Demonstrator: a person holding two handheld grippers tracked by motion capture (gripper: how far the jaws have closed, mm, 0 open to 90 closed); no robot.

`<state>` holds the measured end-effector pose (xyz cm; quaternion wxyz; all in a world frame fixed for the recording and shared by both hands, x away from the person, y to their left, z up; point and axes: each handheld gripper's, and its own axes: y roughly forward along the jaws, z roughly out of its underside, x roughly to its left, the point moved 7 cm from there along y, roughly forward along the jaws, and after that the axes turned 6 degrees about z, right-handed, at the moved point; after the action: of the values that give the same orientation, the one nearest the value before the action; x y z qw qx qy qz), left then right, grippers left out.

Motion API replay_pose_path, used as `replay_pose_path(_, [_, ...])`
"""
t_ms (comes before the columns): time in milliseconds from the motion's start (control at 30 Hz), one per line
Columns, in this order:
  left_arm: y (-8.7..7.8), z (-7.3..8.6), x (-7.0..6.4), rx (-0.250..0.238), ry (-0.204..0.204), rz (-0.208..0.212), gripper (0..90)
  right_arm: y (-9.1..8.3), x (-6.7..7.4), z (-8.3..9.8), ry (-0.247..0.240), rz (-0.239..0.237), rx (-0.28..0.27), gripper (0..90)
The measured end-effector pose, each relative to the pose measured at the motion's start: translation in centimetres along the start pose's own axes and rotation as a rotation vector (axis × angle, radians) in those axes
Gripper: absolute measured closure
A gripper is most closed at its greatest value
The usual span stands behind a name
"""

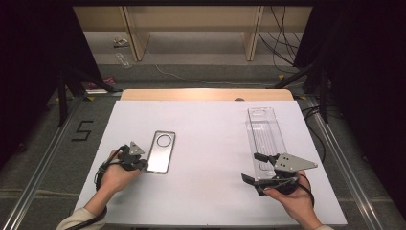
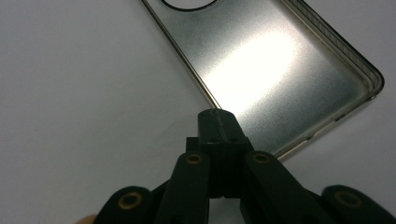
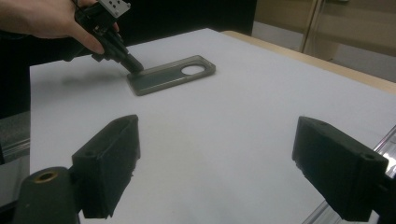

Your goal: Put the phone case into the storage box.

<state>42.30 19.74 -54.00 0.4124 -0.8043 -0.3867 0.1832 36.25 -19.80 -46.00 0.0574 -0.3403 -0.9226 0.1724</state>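
Right, left to right:

1. Left gripper (image 1: 139, 164): jaws fully closed, tips pinched on the near left edge of the phone case (image 1: 161, 151). In the left gripper view the closed tips sit right on the case rim (image 2: 219, 100); whether the rim is actually clamped or just pressed, I can't tell for certain, but it reads as a grip. The case lies flat on the white table (image 1: 210, 143), camera hole at the far end.

2. Right gripper (image 1: 255, 167): jaws wide open, nothing between them. It hovers at the near end of the clear plastic tray (image 1: 263, 132), which runs straight ahead of it toward the far edge.

3. Step in hand, as I judge it: securing the case before moving it, likely toward the tray.

4. Next move calls for: lift the case without it slipping from the thin edge grip, carry it right; right gripper steadies the tray or takes the other edge.
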Motion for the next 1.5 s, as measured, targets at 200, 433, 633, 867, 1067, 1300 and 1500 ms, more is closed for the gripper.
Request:
replay_pose_path(200, [-0.3, 0.1, 0.5, -0.023, -0.031, 0.003, 79.5, 0.0, 0.0, 0.0, 0.0, 0.0, -0.003, 16.3])
replay_pose_path(433, [-2.1, -0.8, 1.7, -0.099, -0.027, -0.048, 47.1, -0.1, 0.0, 0.0, -0.001, 0.001, -0.002, 16.3])
replay_pose_path(633, [-2.6, -2.0, 0.5, -0.11, 0.095, 0.011, 28.9, 0.0, 0.0, 0.0, -0.001, 0.003, -0.001, 16.3])
replay_pose_path(867, [-3.3, -3.6, -0.8, -0.126, 0.199, 0.079, 22.8, -0.1, 0.0, 0.0, -0.003, 0.01, 0.0, 16.3])
replay_pose_path(1067, [-3.1, -3.2, -1.5, -0.036, 0.314, 0.141, 23.2, -0.1, 0.0, -0.1, -0.004, 0.018, -0.004, 16.4])
replay_pose_path(1300, [-2.6, -3.1, -1.7, 0.072, 0.506, 0.155, 26.4, 0.0, -0.1, 0.0, -0.004, 0.021, 0.0, 16.4])
replay_pose_path(1500, [-2.3, -2.9, -2.3, 0.138, 0.66, 0.186, 31.7, 0.0, -0.1, 0.1, 0.0, 0.019, 0.005, 16.4])
